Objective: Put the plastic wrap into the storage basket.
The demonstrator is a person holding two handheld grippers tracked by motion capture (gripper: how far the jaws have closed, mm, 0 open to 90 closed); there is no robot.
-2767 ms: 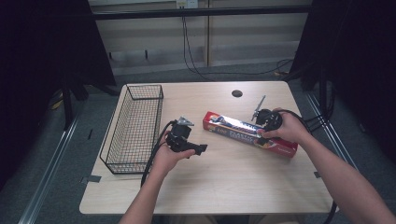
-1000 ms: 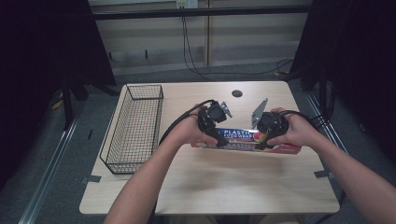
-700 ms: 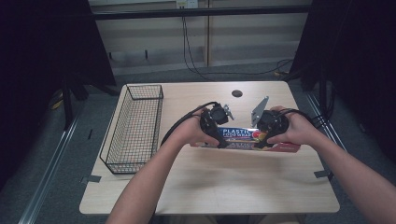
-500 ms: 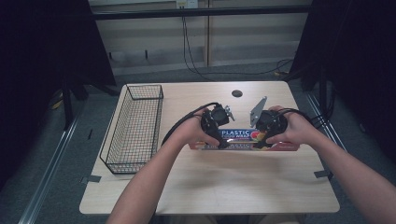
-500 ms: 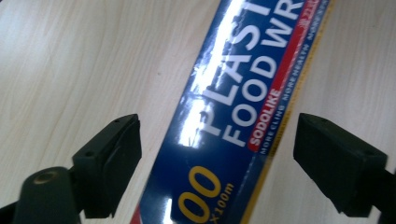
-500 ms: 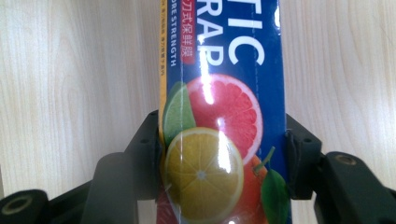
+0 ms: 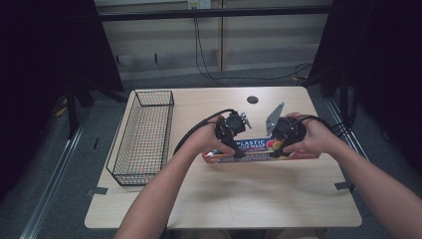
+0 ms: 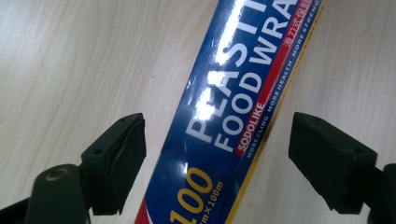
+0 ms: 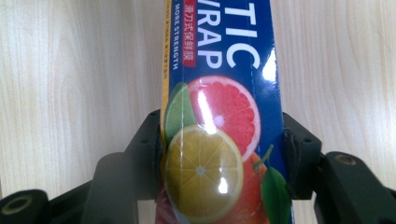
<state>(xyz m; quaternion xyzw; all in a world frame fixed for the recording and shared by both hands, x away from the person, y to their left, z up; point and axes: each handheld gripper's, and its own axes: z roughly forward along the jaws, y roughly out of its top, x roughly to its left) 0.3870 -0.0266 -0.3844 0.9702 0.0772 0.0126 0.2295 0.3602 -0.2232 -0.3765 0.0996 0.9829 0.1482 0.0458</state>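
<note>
A long blue and red box of plastic food wrap (image 7: 259,149) lies across the middle of the wooden table (image 7: 224,199). My right gripper (image 7: 281,144) is shut on the plastic wrap box (image 9: 219,140), its two black jaws pressed against the sides at the printed citrus fruit. My left gripper (image 7: 231,142) hangs over the left part of the plastic wrap box (image 8: 229,116), open, its jaws standing wide apart on either side with gaps to the cardboard.
A black wire basket (image 7: 144,134) stands along the table's left side. A dark round cable hole (image 7: 252,99) sits near the far edge. Black cables trail from both grippers. Bare tabletop lies in front of the box.
My left gripper has come from the table's left to above the box's left part. The right gripper has held on, and the box has shifted a little nearer and leftward.
</note>
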